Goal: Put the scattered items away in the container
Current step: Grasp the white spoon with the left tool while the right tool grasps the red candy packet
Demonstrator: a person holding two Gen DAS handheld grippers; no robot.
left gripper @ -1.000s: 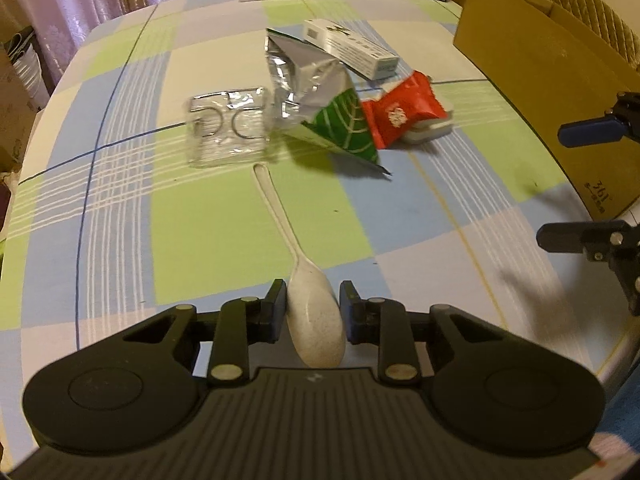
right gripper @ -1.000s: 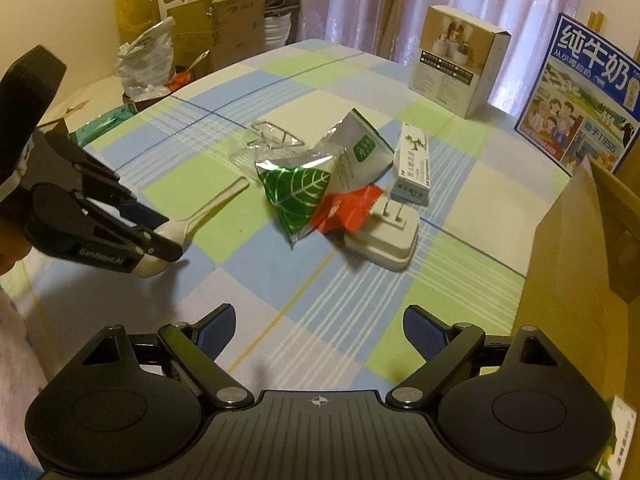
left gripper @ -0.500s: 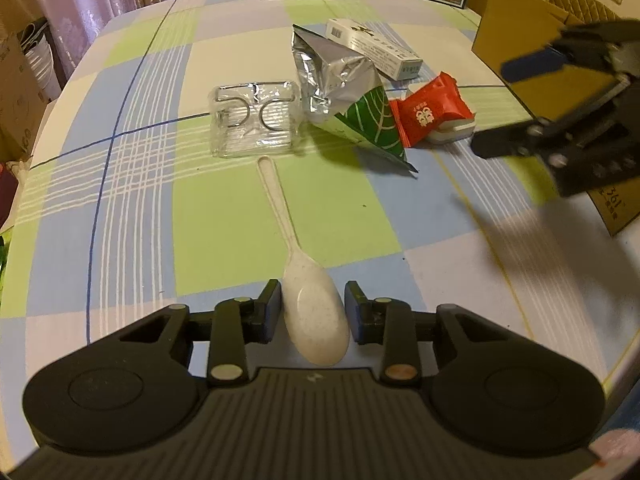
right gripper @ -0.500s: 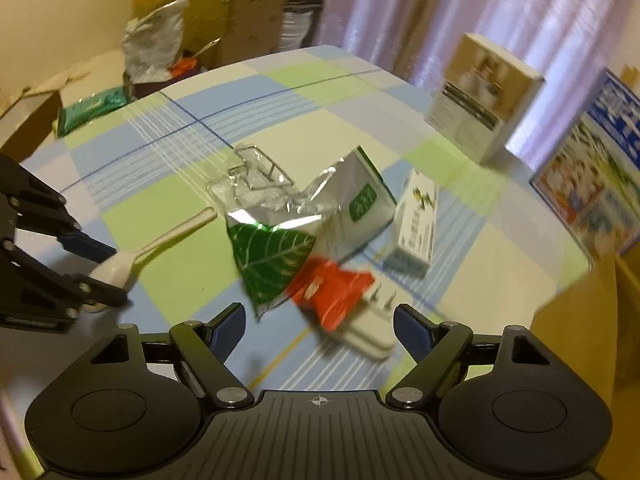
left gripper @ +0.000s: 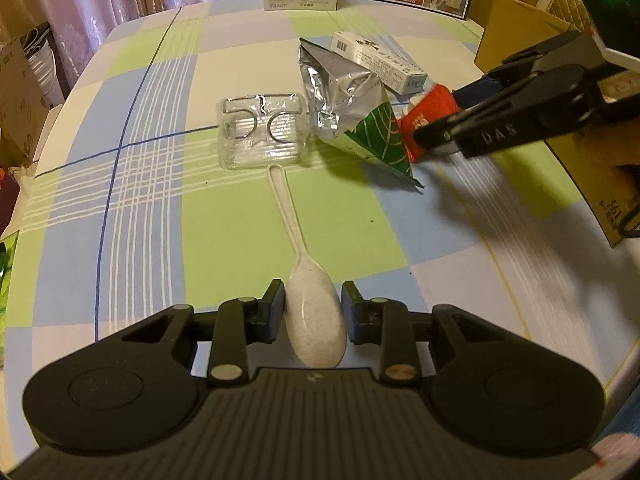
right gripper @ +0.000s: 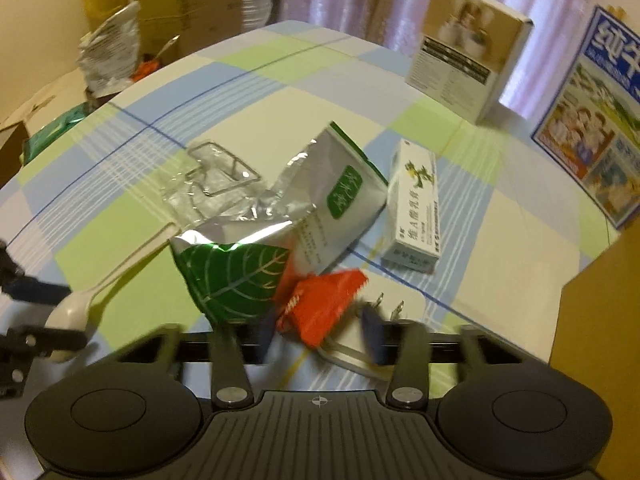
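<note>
The left gripper point(left gripper: 313, 315) has a white spoon point(left gripper: 316, 322) between its two fingers. Its jaws are nearly closed around the round bowl of the spoon. The left finger touches the bowl; on the right a thin gap seems to show, so a firm squeeze is hard to tell. The spoon's long handle points away across the checked tablecloth point(left gripper: 132, 216) and its tip ends just beside a clear plastic tray point(left gripper: 262, 136).

The right gripper point(right gripper: 318, 334) is over the pile of things in the middle of the table. Its jaws have just been closing and they look blurry. A red packet point(right gripper: 324, 306) sits between them, on top of a white plug point(right gripper: 352, 354) with two metal prongs. In the left wrist view the dark fingers close on the red packet point(left gripper: 428, 114) from the right side.

Just beside the red packet lies a silver bag with a green leaf point(right gripper: 234, 276) on it. Behind the bag lies a long white box point(right gripper: 416, 216) on its side. Farther back a taller box point(right gripper: 468, 48) stands upright, and a blue picture board point(right gripper: 592, 120) stands near it.

The brown cardboard box point(left gripper: 520, 30) stands at the right edge of the table, near the right gripper.
</note>
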